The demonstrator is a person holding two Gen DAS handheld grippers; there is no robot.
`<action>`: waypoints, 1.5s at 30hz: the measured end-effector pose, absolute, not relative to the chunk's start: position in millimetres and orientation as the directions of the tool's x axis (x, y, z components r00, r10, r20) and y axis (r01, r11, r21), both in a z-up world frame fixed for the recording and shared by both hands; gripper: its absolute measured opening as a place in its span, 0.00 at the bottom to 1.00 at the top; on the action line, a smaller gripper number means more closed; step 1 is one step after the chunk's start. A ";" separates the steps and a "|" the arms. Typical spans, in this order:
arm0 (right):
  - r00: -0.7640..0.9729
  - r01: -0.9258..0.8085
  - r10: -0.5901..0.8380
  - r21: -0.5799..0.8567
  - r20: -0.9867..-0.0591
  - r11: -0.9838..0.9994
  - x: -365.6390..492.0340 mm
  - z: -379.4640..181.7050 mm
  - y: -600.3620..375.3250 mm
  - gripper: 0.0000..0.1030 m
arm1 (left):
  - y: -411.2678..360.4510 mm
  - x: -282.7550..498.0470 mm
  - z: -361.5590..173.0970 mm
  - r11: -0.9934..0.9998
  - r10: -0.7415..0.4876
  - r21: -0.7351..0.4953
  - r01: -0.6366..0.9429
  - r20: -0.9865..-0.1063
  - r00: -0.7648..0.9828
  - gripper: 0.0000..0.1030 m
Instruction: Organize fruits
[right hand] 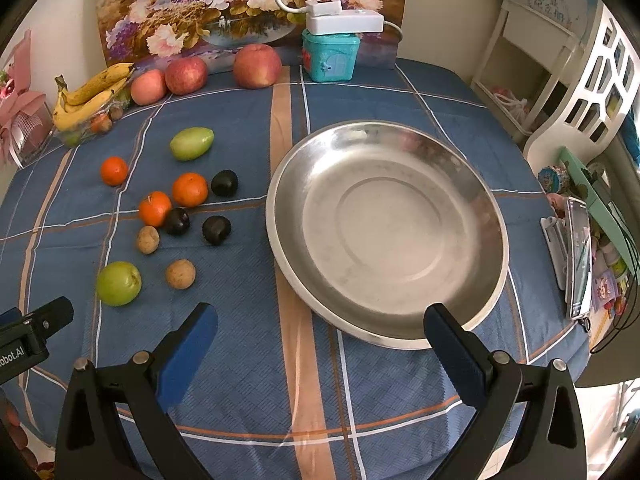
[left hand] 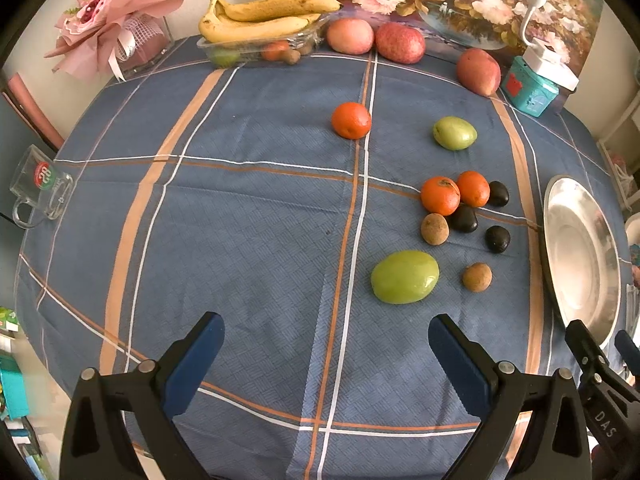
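Fruits lie loose on the worktop [left hand: 248, 240], which is covered with a blue plaid cloth; none sits in the metal dish [right hand: 384, 236] yet, so the sorting looks barely begun, if begun at all. The dish is round, shallow and dull-shiny steel with a flat centre, and it stands toward the worktop's right edge with nothing in it.

Just left of it a cluster rests on the cloth: two smooth orange tangerines [left hand: 440, 196] touching each other, three glossy dark plums [left hand: 465, 219], two rough brown longan-like fruits [left hand: 435, 229], and a large waxy green fruit [left hand: 405, 277] nearest the front edge. A third tangerine [left hand: 351, 120] and a second green fruit [left hand: 455, 133] sit apart, further back. Along the far edge are three matte red apples [left hand: 400, 43] and a clear tray [left hand: 256, 46] carrying speckled bananas [left hand: 260, 18].

The left gripper [left hand: 326, 344] hovers wide open and holds nothing, in front of the large green fruit. The right gripper [right hand: 320, 336] is likewise spread wide and unladen, facing the dish's near rim.
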State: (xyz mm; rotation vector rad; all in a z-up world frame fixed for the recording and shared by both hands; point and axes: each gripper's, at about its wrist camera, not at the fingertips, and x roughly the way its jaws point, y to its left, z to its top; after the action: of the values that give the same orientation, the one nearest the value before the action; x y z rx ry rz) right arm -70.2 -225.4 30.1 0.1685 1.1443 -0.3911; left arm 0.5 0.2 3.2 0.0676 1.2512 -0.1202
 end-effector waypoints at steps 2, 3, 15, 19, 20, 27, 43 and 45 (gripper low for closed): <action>0.355 0.386 -0.215 -0.066 -0.910 0.920 -70.3 29.3 -225.3 1.00 | -0.1 0.4 3.1 0.992 -0.054 -0.015 0.128 -0.950 0.309 1.00; 0.356 0.386 -0.215 -0.066 -0.909 0.920 -70.5 29.4 -225.0 1.00 | -0.2 0.3 3.0 0.992 -0.054 -0.014 0.128 -0.950 0.309 1.00; 0.355 0.382 -0.205 -0.059 -0.912 0.922 -69.5 29.1 -224.8 1.00 | -0.8 -0.7 0.6 0.991 -0.056 -0.017 0.131 -0.953 0.299 1.00; 0.353 0.382 -0.204 -0.058 -0.913 0.922 -69.2 29.3 -225.3 1.00 | -0.6 -0.3 0.4 0.991 -0.055 -0.017 0.131 -0.953 0.299 1.00; 0.352 0.382 -0.203 -0.058 -0.914 0.922 -69.2 29.4 -225.4 1.00 | -0.5 -0.3 0.5 0.991 -0.056 -0.017 0.131 -0.953 0.299 1.00; 0.352 0.382 -0.203 -0.058 -0.914 0.922 -69.7 28.8 -225.6 1.00 | -0.3 -0.4 0.2 0.991 -0.055 -0.016 0.132 -0.953 0.299 1.00; 0.356 0.379 -0.199 -0.054 -0.913 0.924 -69.8 28.1 -226.4 1.00 | -0.3 -0.9 -0.2 0.991 -0.056 -0.017 0.133 -0.952 0.300 1.00; 0.355 0.379 -0.199 -0.054 -0.913 0.924 -69.7 28.2 -226.6 1.00 | -0.5 -0.9 0.0 0.991 -0.057 -0.018 0.133 -0.952 0.300 1.00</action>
State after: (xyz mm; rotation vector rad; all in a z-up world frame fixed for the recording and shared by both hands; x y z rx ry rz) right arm -69.7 -226.6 28.2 0.1778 1.1499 -0.3757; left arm -0.9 -0.5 0.0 0.0689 1.2603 -0.1262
